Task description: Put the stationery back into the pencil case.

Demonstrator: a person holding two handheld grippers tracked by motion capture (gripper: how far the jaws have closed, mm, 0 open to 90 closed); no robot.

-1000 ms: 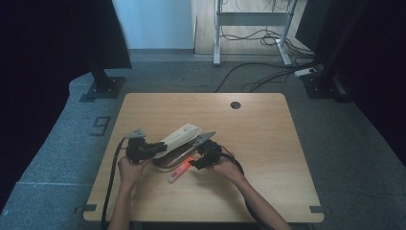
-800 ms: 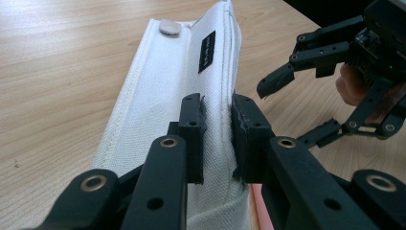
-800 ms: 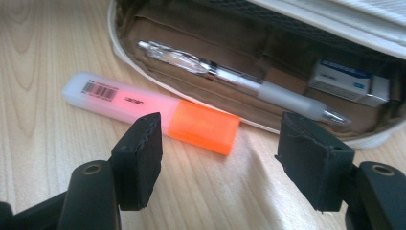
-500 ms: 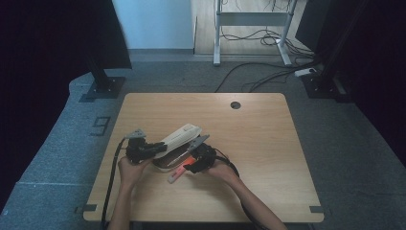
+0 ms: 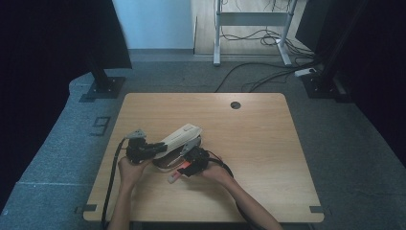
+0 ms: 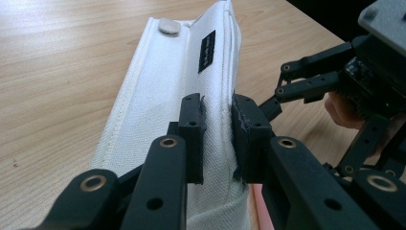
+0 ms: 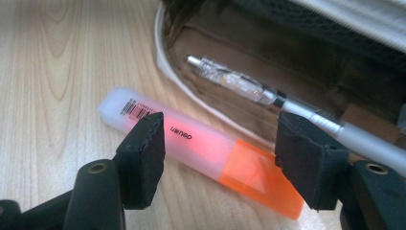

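Observation:
A white fabric pencil case (image 5: 181,135) lies open on the wooden table (image 5: 258,143). My left gripper (image 6: 218,108) is shut on the edge of its raised white flap (image 6: 158,91) and holds it up. Inside the brown lining (image 7: 297,52) lies a clear-and-grey pen (image 7: 249,88). An orange highlighter (image 7: 191,141) with a frosted cap lies on the table just outside the case's rim. My right gripper (image 7: 220,143) hangs open over it, one jaw on each side, pads clear of it. In the high view the right gripper (image 5: 185,167) sits at the case's near side above the highlighter (image 5: 173,177).
A round cable hole (image 5: 235,105) lies near the table's far edge. Black cables trail from both grippers toward the near edge. Bare wood stretches to the right and far side of the case. A dark monitor stand (image 5: 103,86) stands on the floor beyond the table's left corner.
My right gripper has slid a little left and down toward the highlighter beside the case. The left gripper and the raised flap have stayed put.

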